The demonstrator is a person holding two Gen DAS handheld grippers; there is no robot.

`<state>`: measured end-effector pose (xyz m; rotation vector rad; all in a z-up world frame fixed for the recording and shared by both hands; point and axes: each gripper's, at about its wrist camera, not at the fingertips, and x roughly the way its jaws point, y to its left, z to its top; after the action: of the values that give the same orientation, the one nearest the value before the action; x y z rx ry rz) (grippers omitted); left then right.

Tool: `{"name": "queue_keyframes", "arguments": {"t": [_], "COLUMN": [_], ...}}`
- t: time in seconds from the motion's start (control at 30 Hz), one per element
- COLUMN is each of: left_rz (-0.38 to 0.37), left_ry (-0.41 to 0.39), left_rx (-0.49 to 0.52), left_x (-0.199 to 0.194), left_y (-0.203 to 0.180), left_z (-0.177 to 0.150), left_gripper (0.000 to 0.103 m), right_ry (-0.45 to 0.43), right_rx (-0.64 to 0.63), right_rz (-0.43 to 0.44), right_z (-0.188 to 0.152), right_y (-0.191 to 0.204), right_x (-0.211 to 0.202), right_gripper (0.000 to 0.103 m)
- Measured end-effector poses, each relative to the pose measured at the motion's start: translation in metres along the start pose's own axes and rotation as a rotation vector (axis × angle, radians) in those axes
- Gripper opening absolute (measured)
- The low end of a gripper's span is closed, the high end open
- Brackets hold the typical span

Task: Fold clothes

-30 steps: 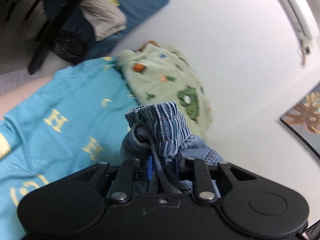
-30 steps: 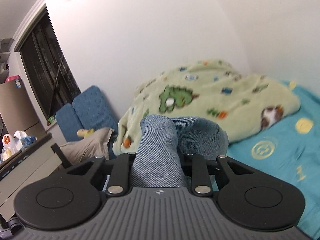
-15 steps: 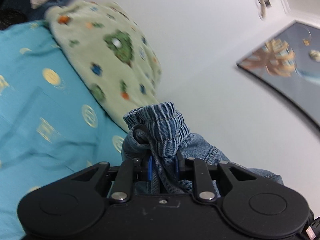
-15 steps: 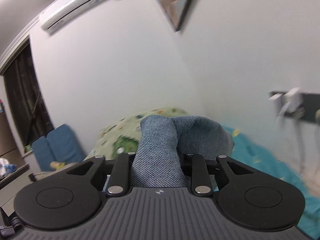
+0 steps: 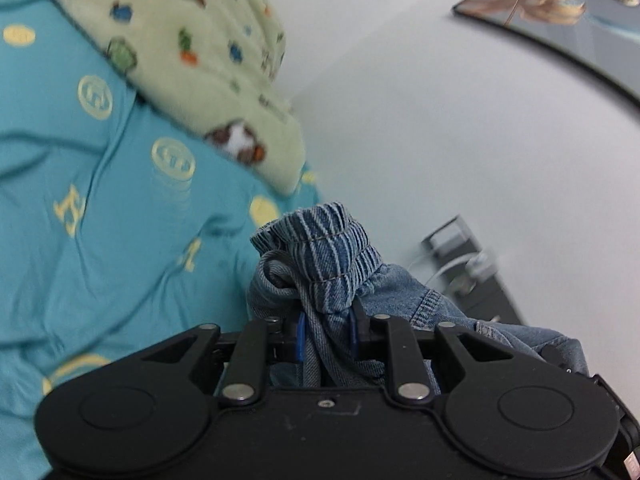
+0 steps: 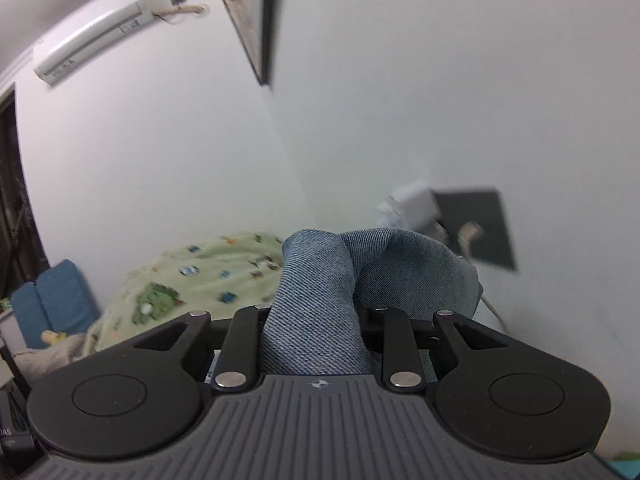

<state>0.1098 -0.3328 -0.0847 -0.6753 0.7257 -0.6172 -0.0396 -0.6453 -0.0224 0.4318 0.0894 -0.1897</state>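
A pair of blue denim trousers (image 5: 324,264) hangs between both tools above the bed. My left gripper (image 5: 326,332) is shut on the bunched, striped elastic waistband, which bulges out past the blue pads. The rest of the denim trails off to the right in the left wrist view. My right gripper (image 6: 316,320) is shut on another thick fold of the denim trousers (image 6: 320,300), which hides its fingertips. Below the left gripper lies the teal bedsheet (image 5: 80,208) with yellow letters and round marks.
A pale green blanket (image 5: 192,60) printed with small animals lies heaped by the white wall. A dark wall panel (image 6: 476,228) with plugs and white cables sits just behind the denim. A framed picture (image 5: 560,12) and an air conditioner (image 6: 92,48) hang higher up. Blue cushions (image 6: 56,308) stand far left.
Both grippers have swung sideways along the bed with the denim still clamped. The green blanket has slid to the left in both views, and the wall panel with plugs has come close.
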Motion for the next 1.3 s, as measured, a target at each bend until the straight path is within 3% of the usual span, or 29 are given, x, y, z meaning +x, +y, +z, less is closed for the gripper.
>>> {"name": "queue_keyframes", "arguments": {"t": [0.1,0.3,0.47,0.5,0.53,0.6,0.63,0.67,0.83,1.0,1.3], "left_rz": [0.046,0.043,0.08,0.099,0.117,0.146,0.156,0.165,0.182,0.191,0.27], "left_ry": [0.045,0.077,0.135,0.148,0.151,0.147,0.143,0.14,0.108,0.063,-0.064], "left_rx": [-0.014,0.047,0.121,0.147,0.184,0.257,0.288,0.318,0.415,0.465,0.576], "left_x": [0.013,0.01,0.007,0.006,0.003,-0.007,-0.013,-0.02,-0.063,-0.116,-0.214], "left_y": [0.019,0.03,0.024,0.022,0.019,0.012,0.009,0.007,-0.007,-0.019,-0.03], "left_z": [-0.015,-0.032,-0.034,-0.032,-0.031,-0.029,-0.028,-0.027,-0.017,0.002,0.041], "left_gripper": [0.018,0.02,0.034,0.042,0.052,0.064,0.068,0.069,0.089,0.093,0.098], "right_ry": [0.075,0.255,0.382,0.379,0.377,0.363,0.351,0.339,0.313,0.281,0.253], "right_rx": [0.004,0.03,0.119,0.133,0.149,0.189,0.202,0.204,0.135,0.071,-0.032], "right_rz": [-0.033,-0.149,-0.232,-0.235,-0.239,-0.263,-0.283,-0.304,-0.348,-0.381,-0.232], "right_z": [-0.029,-0.082,-0.108,-0.106,-0.105,-0.097,-0.094,-0.09,-0.075,-0.056,-0.019], "right_y": [-0.017,-0.042,-0.058,-0.057,-0.056,-0.053,-0.052,-0.051,-0.036,-0.005,0.085], "right_x": [-0.003,-0.009,-0.012,-0.014,-0.016,-0.022,-0.026,-0.031,-0.051,-0.076,-0.098], "right_gripper": [0.025,0.027,0.029,0.031,0.036,0.049,0.061,0.065,0.065,0.065,0.065]}}
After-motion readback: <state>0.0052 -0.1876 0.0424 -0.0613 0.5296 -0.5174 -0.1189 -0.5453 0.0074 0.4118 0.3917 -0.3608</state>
